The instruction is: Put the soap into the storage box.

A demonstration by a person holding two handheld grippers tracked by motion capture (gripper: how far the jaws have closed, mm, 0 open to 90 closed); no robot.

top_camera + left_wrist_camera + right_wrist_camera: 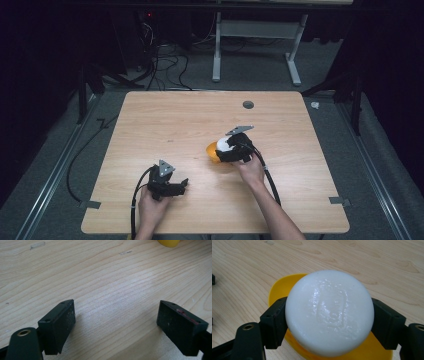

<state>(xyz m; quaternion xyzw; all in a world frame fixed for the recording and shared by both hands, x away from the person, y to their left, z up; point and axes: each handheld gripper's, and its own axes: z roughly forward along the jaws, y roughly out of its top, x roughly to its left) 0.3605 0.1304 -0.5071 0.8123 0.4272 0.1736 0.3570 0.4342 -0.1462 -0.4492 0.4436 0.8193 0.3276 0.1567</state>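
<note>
Soap [226, 143], round and white, sits near the middle of the wooden table [165, 115] in the high view, with the right gripper [231, 148] on it and a yellow dish [213, 151] peeking out just beside it on the left. The left gripper [172, 187] rests low near the front of the table, well apart from the soap. In the left gripper view, the two black jaws stand wide apart with bare wood between them, so they are open and hold nothing. A bit of the yellow dish [169, 242] shows at the top edge. In the right gripper view, the soap [329, 312] is big and shiny. The two black jaws press on its two sides, so the right gripper [329, 322] grips it. The soap is over the yellow dish [280, 287], which lies on the table under it.
</note>
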